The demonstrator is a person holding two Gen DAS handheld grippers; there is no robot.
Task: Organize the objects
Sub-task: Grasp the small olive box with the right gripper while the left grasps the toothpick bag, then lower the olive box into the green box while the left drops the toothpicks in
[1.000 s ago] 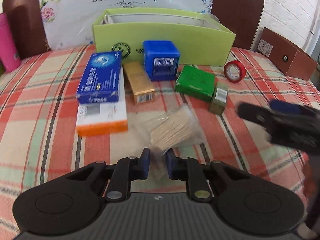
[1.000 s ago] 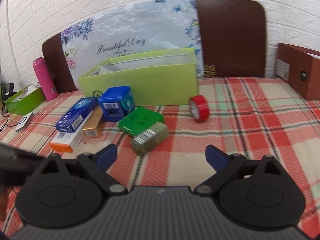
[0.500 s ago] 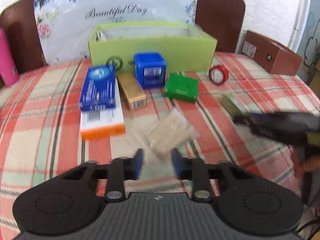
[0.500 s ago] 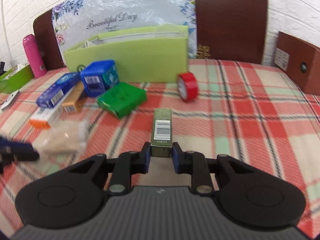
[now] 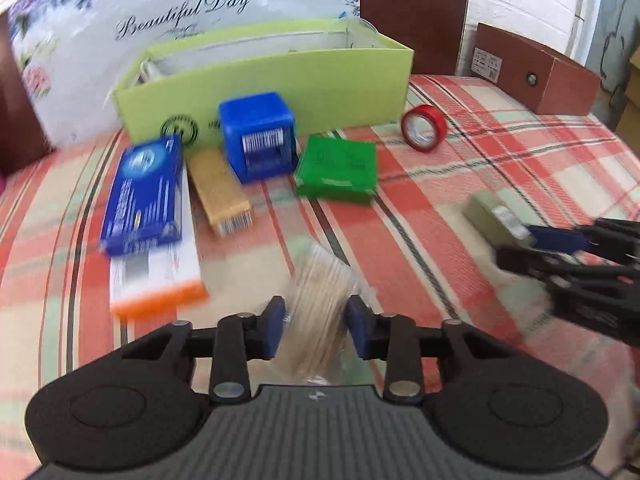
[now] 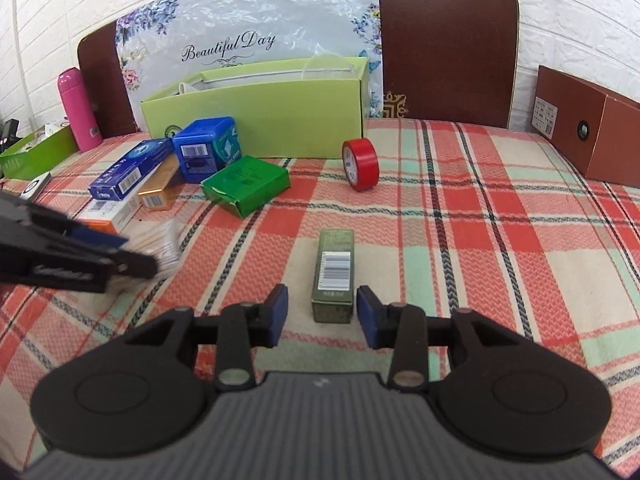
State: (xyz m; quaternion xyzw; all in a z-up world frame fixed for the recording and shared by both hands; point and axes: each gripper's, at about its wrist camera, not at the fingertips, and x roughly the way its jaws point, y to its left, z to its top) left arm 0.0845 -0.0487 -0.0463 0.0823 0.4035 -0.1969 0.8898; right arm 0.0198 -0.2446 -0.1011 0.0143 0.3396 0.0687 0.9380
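A clear bag of toothpicks [image 5: 316, 292] lies between the fingers of my left gripper [image 5: 315, 316]. Its jaws are closing and the pads touch the bag's sides. In the right wrist view the same bag [image 6: 166, 244] sits at the left gripper's [image 6: 128, 252] tip. A small olive box [image 6: 334, 272] with a barcode lies flat on the plaid cloth between the pads of my right gripper [image 6: 322, 300]. Those jaws are opening, and a gap shows beside the left pad. The left wrist view shows the olive box [image 5: 492, 216] at the right gripper's [image 5: 516, 246] tip.
An open lime-green box [image 6: 260, 120] stands at the back. In front of it are a blue cube box [image 6: 204, 148], a blue flat box [image 6: 128, 170], a gold box [image 6: 160, 188], a white-orange box [image 6: 108, 216], a green box [image 6: 246, 184] and red tape [image 6: 360, 164]. A brown box [image 6: 580, 128] stands far right.
My left gripper opened, moved forward and now closes around the toothpick bag. My right gripper closed on the olive box, brought it nearer on the cloth, and has now let go.
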